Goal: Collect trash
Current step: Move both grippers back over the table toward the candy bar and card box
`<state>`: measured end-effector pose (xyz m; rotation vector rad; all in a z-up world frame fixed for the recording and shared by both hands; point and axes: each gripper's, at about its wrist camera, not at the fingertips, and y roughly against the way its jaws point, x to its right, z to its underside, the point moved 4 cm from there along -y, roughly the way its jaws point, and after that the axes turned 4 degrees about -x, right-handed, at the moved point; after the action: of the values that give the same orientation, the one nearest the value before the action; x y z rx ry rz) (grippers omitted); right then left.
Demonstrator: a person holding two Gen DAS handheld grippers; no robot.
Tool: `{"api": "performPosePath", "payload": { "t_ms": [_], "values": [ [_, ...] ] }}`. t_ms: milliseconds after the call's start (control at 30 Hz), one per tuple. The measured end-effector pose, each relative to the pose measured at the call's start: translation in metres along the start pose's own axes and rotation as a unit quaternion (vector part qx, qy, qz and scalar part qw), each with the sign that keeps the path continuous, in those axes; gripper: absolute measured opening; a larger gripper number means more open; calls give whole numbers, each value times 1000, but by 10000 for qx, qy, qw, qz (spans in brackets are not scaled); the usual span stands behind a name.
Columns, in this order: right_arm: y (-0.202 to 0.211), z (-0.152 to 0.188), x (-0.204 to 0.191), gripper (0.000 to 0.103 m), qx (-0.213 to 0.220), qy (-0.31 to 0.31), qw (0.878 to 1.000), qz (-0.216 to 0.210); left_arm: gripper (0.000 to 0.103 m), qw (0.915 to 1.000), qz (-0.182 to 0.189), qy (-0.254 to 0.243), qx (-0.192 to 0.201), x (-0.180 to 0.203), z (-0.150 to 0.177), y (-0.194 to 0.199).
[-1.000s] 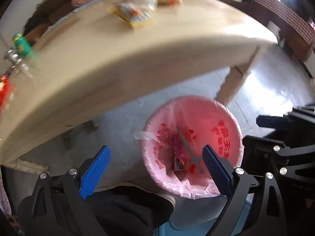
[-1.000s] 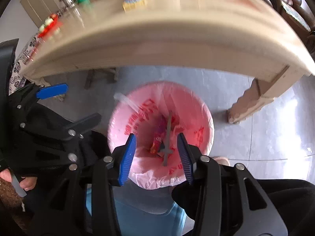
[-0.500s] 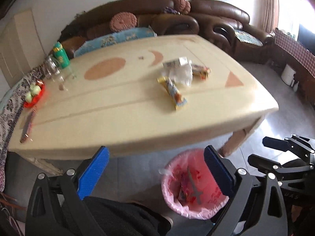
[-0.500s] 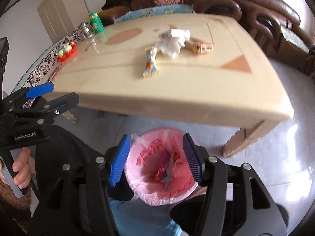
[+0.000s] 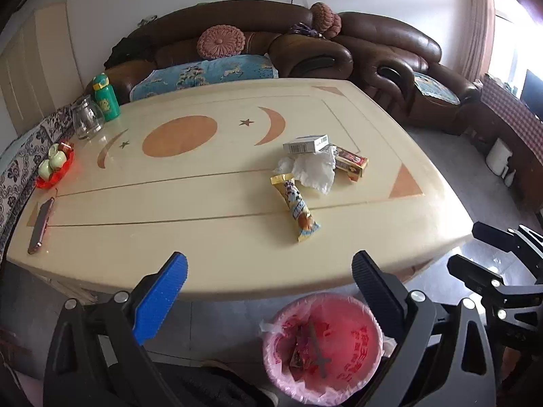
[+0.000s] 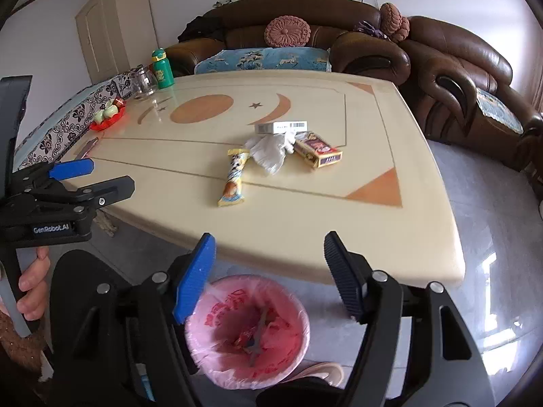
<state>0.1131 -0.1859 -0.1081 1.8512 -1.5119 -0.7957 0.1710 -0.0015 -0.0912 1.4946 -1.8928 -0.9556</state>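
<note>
A yellow snack wrapper [image 5: 296, 206] [image 6: 234, 178], a crumpled white tissue [image 5: 314, 169] [image 6: 269, 151], a white carton [image 5: 306, 143] [image 6: 281, 127] and a red-and-gold box [image 5: 350, 162] [image 6: 317, 153] lie on the cream table [image 5: 203, 210] [image 6: 373, 156]. A pink-lined trash bin [image 5: 322, 341] [image 6: 247, 330] stands on the floor before the table, holding a wrapper and a grey stick. My left gripper [image 5: 268, 281] is open and empty above the bin. My right gripper [image 6: 268, 261] is open and empty above the bin.
At the table's far left stand a green bottle [image 5: 106, 96], a glass jar [image 5: 86, 122] and a red dish of green fruit [image 5: 54, 166]. A phone [image 5: 40, 225] lies near the left edge. Brown sofas [image 5: 390, 44] stand behind.
Both grippers rose from just over the bin and tilted up; the tabletop and its trash came into full view. The right jaws opened wider. The bin's contents stayed.
</note>
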Motion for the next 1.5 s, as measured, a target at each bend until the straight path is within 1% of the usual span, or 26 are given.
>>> {"api": "performPosePath", "payload": {
  "t_ms": [100,267,400,533,667,833,867,900,933,1000,1067,1200,1367,1500],
  "values": [
    [-9,-13,10,66,3,132,9999,48,95,9999,7,102,-84,2,-8,-16],
    [-32,-36,29,66,-116,303,9993,-171,95,9990,85,318,-308,7,-18,-51],
    [-50,-57,43,66,-217,446,9984,-286,95,9982,-99,413,-426,10,-24,-73],
    [-65,-75,54,67,-294,586,9970,-409,95,9972,-301,575,-376,11,-32,-82],
    [-79,-90,62,67,-333,698,9957,-511,95,9962,-422,662,-390,13,-41,-87],
    [-93,-101,69,68,-414,851,9937,-605,95,9954,-443,705,-464,16,-51,-91],
    [-97,-103,71,70,-440,889,9932,-613,95,9953,-428,718,-495,16,-52,-94],
    [-101,-105,72,75,-461,913,9929,-607,95,9952,-409,719,-515,16,-53,-96],
    [-104,-108,75,77,-475,935,9925,-636,95,9952,-396,725,-526,17,-55,-101],
    [-115,-112,79,79,-536,990,9904,-797,95,9947,-496,717,-551,18,-56,-112],
    [-125,-116,82,79,-583,1029,9897,-807,95,9945,-476,728,-587,19,-58,-124],
    [-161,-125,89,79,-881,1177,9856,-832,95,9927,-480,813,-751,19,-61,-152],
    [-202,-131,93,79,-1276,1215,9774,-1169,95,9891,-363,1002,-1016,18,-60,-181],
    [-224,-134,96,79,-1447,1336,9739,-1130,95,9877,-408,1076,-1059,13,-60,-193]
  ]
}}
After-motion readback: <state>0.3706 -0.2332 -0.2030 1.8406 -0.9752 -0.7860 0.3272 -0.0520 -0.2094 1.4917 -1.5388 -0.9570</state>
